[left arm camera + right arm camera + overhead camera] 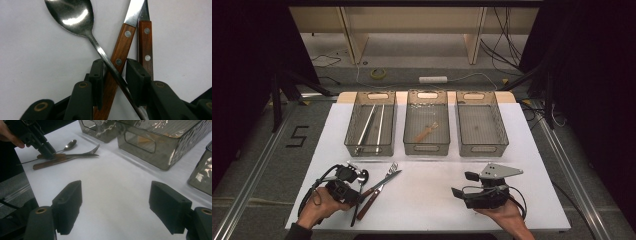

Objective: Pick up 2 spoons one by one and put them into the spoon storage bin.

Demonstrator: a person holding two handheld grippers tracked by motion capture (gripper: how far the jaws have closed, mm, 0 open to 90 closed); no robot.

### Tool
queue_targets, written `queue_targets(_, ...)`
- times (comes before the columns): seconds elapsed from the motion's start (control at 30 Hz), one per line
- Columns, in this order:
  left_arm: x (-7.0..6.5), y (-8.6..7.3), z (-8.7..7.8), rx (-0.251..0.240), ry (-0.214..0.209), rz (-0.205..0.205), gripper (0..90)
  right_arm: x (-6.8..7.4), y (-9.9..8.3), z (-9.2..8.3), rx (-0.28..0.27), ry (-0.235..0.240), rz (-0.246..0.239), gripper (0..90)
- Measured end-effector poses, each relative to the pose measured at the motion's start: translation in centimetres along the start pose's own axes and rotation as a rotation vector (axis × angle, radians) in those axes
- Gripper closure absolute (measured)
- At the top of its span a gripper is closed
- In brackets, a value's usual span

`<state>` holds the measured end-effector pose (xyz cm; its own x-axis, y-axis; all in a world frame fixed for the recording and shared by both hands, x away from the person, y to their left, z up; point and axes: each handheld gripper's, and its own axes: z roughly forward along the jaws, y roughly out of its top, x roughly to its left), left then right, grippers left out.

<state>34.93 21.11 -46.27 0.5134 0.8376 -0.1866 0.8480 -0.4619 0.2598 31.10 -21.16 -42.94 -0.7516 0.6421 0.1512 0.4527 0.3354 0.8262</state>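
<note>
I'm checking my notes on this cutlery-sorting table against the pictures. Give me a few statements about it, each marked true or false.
1. Three clear bins stand in a row at the far side of the white table. True.
2. The right bin holds the spoon. False: the spoon lies on the table, its handle between the left gripper's jaws.
3. The spoon handle crosses over a wooden-handled knife. True.
4. The right gripper is shut on the fork. False: its jaws stand open over bare table, and the fork lies by the left gripper.
5. The middle bin holds a wooden piece. True.
</note>
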Motion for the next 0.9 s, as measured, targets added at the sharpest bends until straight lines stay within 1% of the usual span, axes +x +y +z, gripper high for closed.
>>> queue_targets(0.17, 0.1, -0.1, -0.5, -0.006, 0.000, 0.000, 70.8, 0.0, 0.0, 0.0, 0.001, -0.001, 0.001, 27.6)
queue_targets(0.27, 0.4, -0.1, -0.6, -0.010, -0.013, -0.003, 73.2, 0.0, 0.0, 0.0, 0.000, 0.000, 0.000, 27.7)
queue_targets(0.3, 0.4, -0.1, -0.6, -0.014, -0.017, -0.011, 73.2, 0.0, 0.0, 0.0, 0.000, 0.000, -0.001, 27.7)
queue_targets(0.4, 0.6, -0.1, -0.7, -0.008, -0.022, -0.013, 74.1, 0.0, 0.0, 0.0, 0.001, 0.000, -0.002, 27.6)
queue_targets(0.47, 0.8, -0.2, -0.8, -0.020, -0.019, -0.029, 77.0, 0.0, 0.0, 0.0, 0.001, -0.001, -0.002, 27.7)
queue_targets(0.53, 1.2, -0.3, -0.9, -0.020, -0.015, -0.037, 80.3, 0.0, 0.0, 0.0, 0.002, -0.001, -0.001, 27.7)
queue_targets(0.67, 1.5, -0.4, -0.9, -0.024, -0.033, -0.046, 81.2, 0.0, 0.0, 0.1, 0.002, -0.002, -0.004, 27.7)
queue_targets(0.77, 1.7, -0.4, -0.9, -0.030, -0.028, -0.047, 82.1, 0.1, 0.0, 0.1, 0.005, -0.002, -0.006, 27.7)
queue_targets(0.8, 1.7, -0.4, -0.8, -0.038, -0.029, -0.059, 82.2, 0.1, 0.0, 0.1, 0.005, -0.002, -0.006, 27.7)
queue_targets(0.83, 1.9, -0.4, -0.7, -0.023, -0.016, -0.057, 82.0, 0.1, 0.0, 0.1, 0.006, -0.001, -0.007, 27.7)
queue_targets(0.87, 1.9, -0.4, -0.3, -0.010, -0.003, -0.065, 80.4, 0.1, 0.0, 0.1, 0.006, -0.001, -0.008, 27.7)
queue_targets(0.9, 2.1, -0.5, -0.1, -0.009, -0.008, -0.070, 79.4, 0.1, 0.0, 0.1, 0.006, -0.002, -0.008, 27.7)
